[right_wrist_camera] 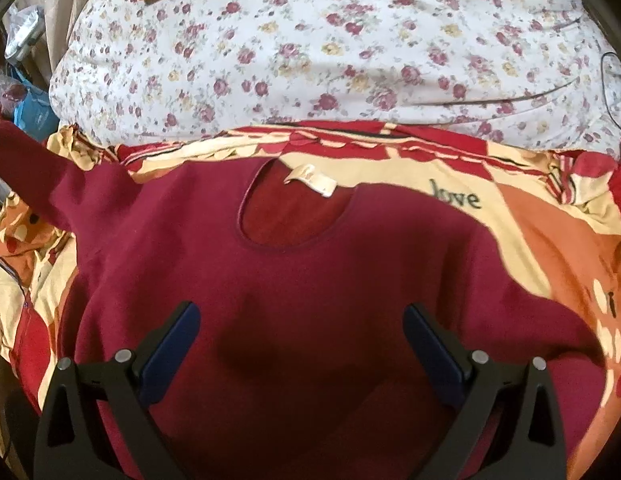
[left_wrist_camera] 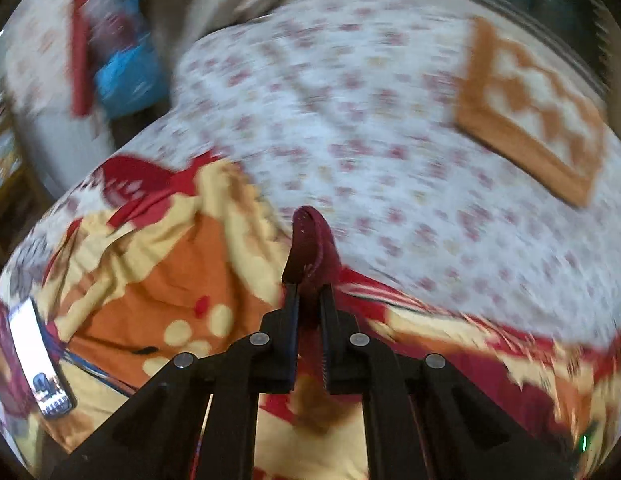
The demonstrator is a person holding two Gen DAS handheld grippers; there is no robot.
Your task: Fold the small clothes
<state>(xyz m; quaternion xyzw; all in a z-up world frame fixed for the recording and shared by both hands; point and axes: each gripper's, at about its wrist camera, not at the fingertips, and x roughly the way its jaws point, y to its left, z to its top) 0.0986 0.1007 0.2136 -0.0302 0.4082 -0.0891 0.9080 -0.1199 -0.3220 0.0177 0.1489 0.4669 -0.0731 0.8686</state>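
sleeve pinched, fold about to begin

while the left gripper (left_wrist_camera: 309,292) pinches a fold of maroon cloth, seemingly the cuff (left_wrist_camera: 310,240) of the maroon sweater (right_wrist_camera: 310,300), its jaws are narrow and clamped on the fabric. the right gripper (right_wrist_camera: 301,328) hovers over the sweater's chest with jaws wide and nothing between them. the sweater lies flat, front up, on a red, orange and cream blanket (right_wrist_camera: 550,264) at the near edge of a floral sheet (right_wrist_camera: 350,52). its long axis runs from the collar (right_wrist_camera: 294,212), which points away toward the sheet, back to the hem under the camera; one sleeve (right_wrist_camera: 38,160) stretches up-left. by my judgement the first fold is in hand: the pinched sleeve should next be carried across the chest.
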